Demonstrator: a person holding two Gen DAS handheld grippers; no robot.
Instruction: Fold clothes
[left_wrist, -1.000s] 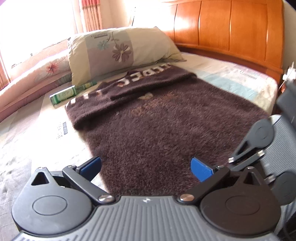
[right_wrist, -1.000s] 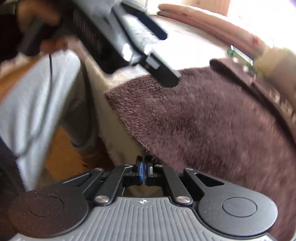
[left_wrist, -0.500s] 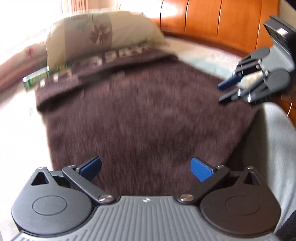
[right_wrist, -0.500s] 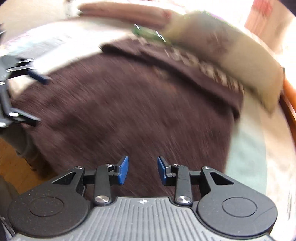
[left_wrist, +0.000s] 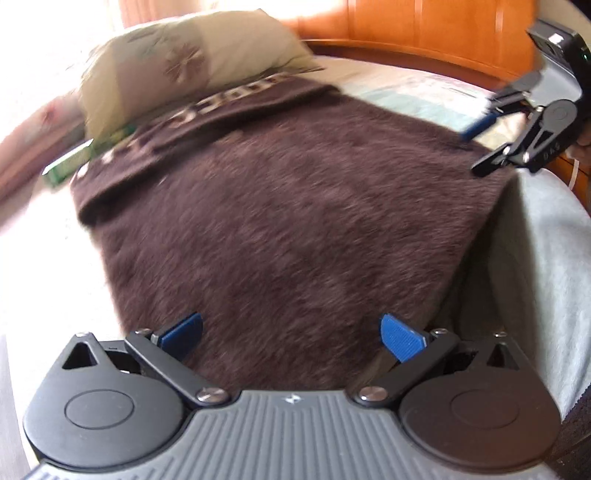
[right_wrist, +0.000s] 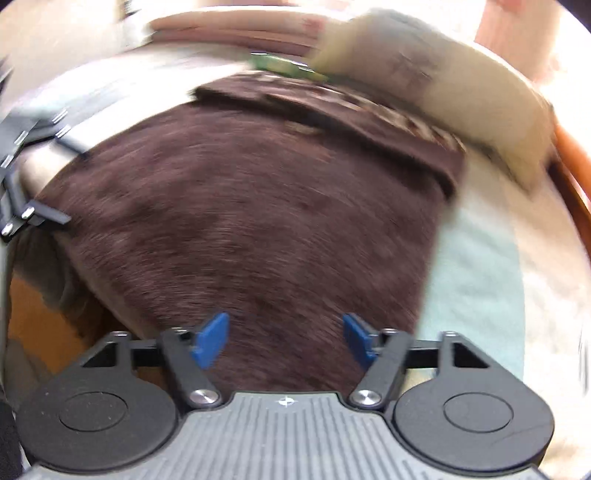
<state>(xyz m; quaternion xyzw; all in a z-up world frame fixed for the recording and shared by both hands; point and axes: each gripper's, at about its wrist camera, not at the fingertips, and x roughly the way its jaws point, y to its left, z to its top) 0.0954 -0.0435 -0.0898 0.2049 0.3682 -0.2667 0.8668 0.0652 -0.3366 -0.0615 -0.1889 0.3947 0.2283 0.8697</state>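
Your left tongs (left_wrist: 291, 338) are spread wide, nothing between the blue pads, hovering over the near hem of the fuzzy dark-brown knitted garment (left_wrist: 280, 206). Your right tongs (right_wrist: 284, 341) are also parted and empty, over the same hem; in the left view they hang at 2 o'clock by the garment's right edge.

The garment lies mostly flat on the pale patterned bed (right_wrist: 476, 280), near edge draping off the side. At 12 o'clock a lettered strip is turned over onto the body, below the floral beige pillow (left_wrist: 192, 62).

Progress: one fold showing at the far end; the body is broad and unfolded, so most folding remains. Motion blur hides finer creases.
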